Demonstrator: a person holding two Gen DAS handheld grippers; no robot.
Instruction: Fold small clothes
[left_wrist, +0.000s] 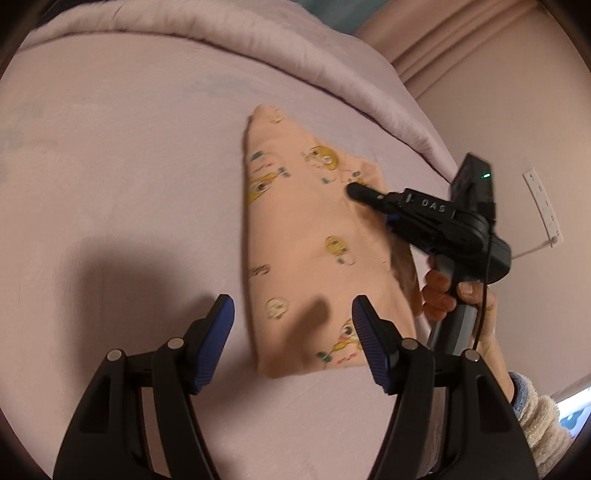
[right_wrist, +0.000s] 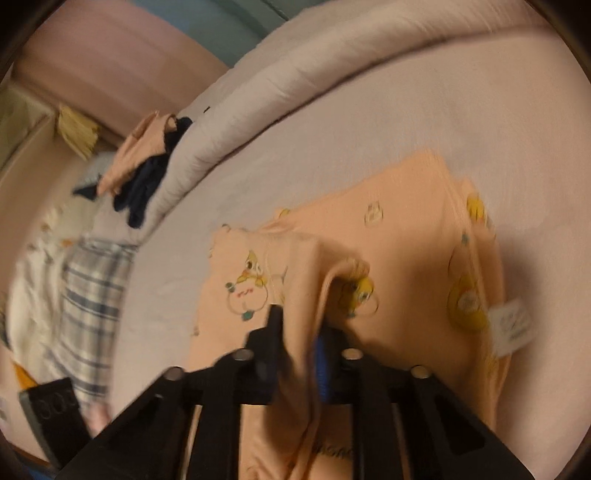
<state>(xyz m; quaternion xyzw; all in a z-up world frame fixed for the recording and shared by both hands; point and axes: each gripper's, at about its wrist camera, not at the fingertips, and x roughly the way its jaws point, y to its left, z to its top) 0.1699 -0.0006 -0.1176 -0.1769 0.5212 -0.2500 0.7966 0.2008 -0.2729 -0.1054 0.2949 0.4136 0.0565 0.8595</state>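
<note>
1. Two grippers work one peach garment (left_wrist: 295, 236) lying partly folded on the pink bed (left_wrist: 110, 147).
2. At left, the left gripper (left_wrist: 293, 325) hovers over the garment's near end, fingers spread, holding nothing.
3. At right, the right gripper (right_wrist: 299, 332) pinches a raised flap of cloth between its fingers.
4. The step appears to be mid-fold; next, the flap likely needs carrying across and laying flat, then releasing.
5. Unfolded clothes (right_wrist: 144, 173) wait near the quilt (right_wrist: 295, 74).

Left tongs (left_wrist: 293, 341) spread wide and empty, right tongs (right_wrist: 298, 334) clamped on fabric, tilted low
</note>
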